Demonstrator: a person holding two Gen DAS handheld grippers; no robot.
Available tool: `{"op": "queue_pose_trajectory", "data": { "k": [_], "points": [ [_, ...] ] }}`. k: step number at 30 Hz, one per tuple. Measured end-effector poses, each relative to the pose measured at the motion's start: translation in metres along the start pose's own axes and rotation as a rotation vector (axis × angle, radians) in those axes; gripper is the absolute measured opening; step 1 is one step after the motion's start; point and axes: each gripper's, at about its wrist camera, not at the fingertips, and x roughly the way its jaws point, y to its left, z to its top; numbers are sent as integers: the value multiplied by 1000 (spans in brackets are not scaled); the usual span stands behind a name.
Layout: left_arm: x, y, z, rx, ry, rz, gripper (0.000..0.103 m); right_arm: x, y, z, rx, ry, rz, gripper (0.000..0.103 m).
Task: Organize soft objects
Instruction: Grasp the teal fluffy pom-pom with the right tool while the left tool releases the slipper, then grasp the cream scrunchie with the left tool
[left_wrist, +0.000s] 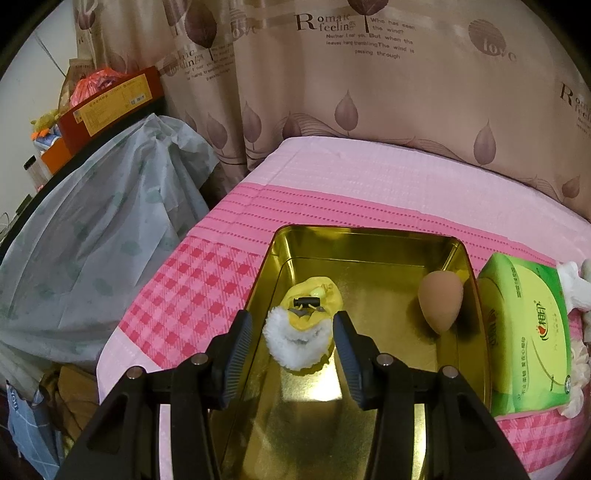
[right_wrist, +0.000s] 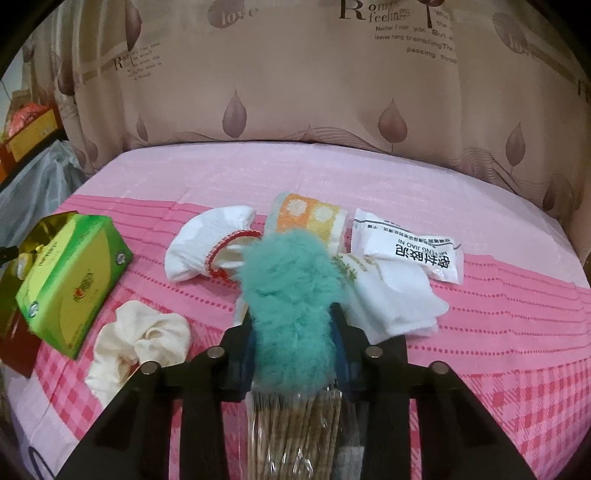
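Right hand-held gripper around lengthwise teal pompom

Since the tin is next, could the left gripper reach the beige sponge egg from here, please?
Probably yes: the left gripper is open over the gold tin, and nothing covers the sponge egg beside it.

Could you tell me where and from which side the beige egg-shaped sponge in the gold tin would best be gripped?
Probably across its wide middle, coming down from above. The beige sponge lies on its side on the floor of the gold tin, narrow end toward the camera, close to the tin's right wall. That wall blocks a sideways approach, and the tapered tip would likely slip from the pads. The left gripper is open nearby.
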Motion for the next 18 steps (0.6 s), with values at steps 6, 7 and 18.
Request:
{"op": "queue_pose_trajectory", "data": {
  "k": [6,7,18],
  "points": [
    [-5,-4,-2,19,-18,9,46,-21,-10,-2,35,-19,56,30],
    [-7,-5,-1,23,-21,9,46,-25,-11,-2,39,-29,58,30],
    [-43,-45,-10,92,-40,-108,46,-55,-34,-16,70,-65,38,26]
  ]
}}
